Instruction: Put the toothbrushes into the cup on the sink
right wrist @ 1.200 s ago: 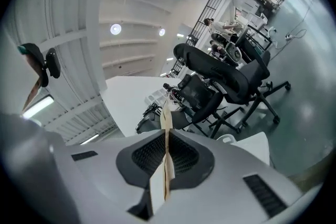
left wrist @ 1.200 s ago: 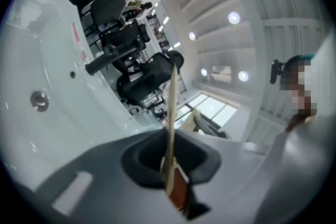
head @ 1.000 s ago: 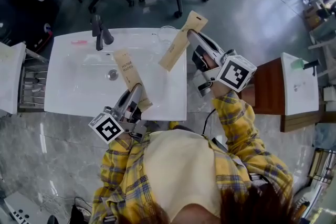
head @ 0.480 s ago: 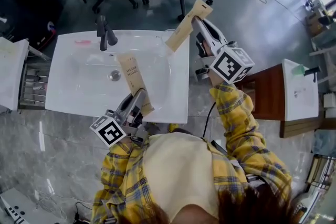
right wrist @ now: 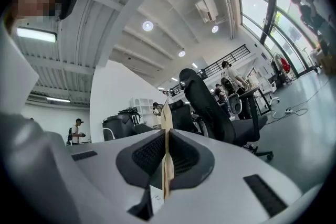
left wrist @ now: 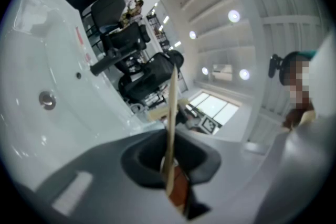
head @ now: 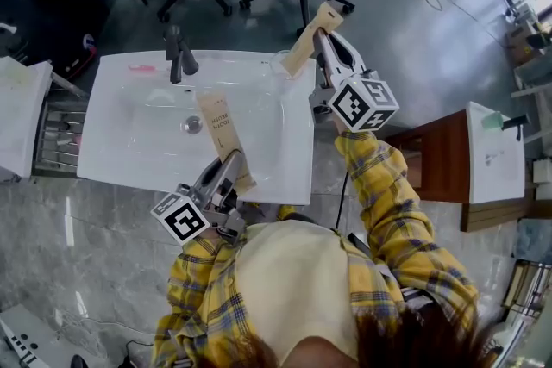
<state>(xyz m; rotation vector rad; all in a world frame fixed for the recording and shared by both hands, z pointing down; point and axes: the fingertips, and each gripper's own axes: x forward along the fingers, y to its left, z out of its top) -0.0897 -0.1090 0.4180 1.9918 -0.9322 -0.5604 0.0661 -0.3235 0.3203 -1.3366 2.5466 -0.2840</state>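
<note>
Currently your left gripper (head: 229, 158) and right gripper (head: 321, 39) each pinch 1 toothbrush (head: 218, 127) in the fingers; cup (head: 279, 63) awaits both

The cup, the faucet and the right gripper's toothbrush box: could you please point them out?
cup (head: 277, 63), head view, its clear rim
faucet (head: 178, 56), head view, its dark body
toothbrush box (head: 310, 34), head view, middle of the cardboard

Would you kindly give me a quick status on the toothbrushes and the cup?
Left gripper shut on boxed toothbrush over basin. Right gripper shut on second boxed toothbrush, its lower end at the cup. Faucet well aside.
</note>
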